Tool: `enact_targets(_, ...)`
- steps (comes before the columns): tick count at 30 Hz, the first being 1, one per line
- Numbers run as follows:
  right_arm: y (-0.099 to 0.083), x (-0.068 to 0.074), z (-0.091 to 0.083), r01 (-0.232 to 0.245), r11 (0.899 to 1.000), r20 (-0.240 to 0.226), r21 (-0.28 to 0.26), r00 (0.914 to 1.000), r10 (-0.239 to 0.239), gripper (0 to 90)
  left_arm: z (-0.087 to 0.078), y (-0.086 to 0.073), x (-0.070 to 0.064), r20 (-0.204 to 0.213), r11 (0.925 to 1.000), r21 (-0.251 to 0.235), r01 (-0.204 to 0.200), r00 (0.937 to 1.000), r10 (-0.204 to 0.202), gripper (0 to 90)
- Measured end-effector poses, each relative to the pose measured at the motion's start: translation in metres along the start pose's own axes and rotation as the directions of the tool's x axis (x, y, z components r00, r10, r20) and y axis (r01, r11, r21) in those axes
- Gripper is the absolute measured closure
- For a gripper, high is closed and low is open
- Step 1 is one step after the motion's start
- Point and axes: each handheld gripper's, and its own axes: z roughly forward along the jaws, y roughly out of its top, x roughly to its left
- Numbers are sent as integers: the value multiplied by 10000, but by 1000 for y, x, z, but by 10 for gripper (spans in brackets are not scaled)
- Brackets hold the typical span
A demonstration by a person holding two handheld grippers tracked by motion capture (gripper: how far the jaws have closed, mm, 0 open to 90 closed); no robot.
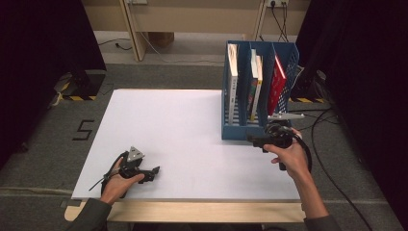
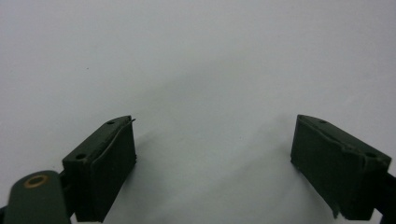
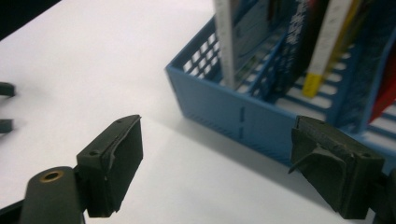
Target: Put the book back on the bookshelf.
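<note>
From up top, the white table [image 1: 183,139] is mostly bare, with a blue file rack [image 1: 239,131] standing on its far right part, split into three slots. Left slot has a white-spined book [image 1: 233,82] leaning upright, middle slot has a couple of thinner books [image 1: 255,84], and the right slot holds a red book [image 1: 276,84]. The right gripper [image 1: 251,139] sits just at the near front corner of that rack, held in the person's right hand [image 1: 288,156], cable looping off behind it. The left gripper [image 1: 155,170] is way over on the near left of the table, well apart from the rack, resting low with the left hand [image 1: 118,183] wrapped around it. Floor past the table has a black "5" mark [image 1: 82,130] and some cables. In the left gripper view, the two black jaws are spread wide with nothing between them, just plain white table underneath. In the right gripper view, the jaws are also wide open and hold nothing; the rack's blue front wall [image 3: 243,119] is right ahead, between the jaws and a bit to the right, so it stands between the gripper and the books. You can see the white book [image 3: 226,42] standing in its slot, a dark book [image 3: 299,42] next, then one with a yellow bottom [image 3: 314,79], and a bit of red [image 3: 387,93] at the edge.
</note>
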Motion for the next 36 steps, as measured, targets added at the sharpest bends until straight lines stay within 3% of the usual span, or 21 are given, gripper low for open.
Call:
enact_targets(15,-34,21,19,195,9997,-497,127,9986,-188,177,0,0,0,-4,10000,-1,-13,10000,13,128)
enact_targets(21,-52,25,28,219,9988,-726,436,9972,-187,175,0,0,0,-6,10000,6,-20,10000,20,129)
enact_targets(30,-80,28,40,164,9971,-699,740,9975,-112,176,0,0,0,-13,10000,8,-26,10000,26,129)
enact_targets(33,-84,31,43,314,9958,-485,859,9985,-273,176,0,0,0,-12,10000,11,-33,10000,33,129)
enact_targets(36,-91,33,46,187,9950,-680,984,9976,-120,172,0,0,0,-14,10000,10,-31,10000,31,129)
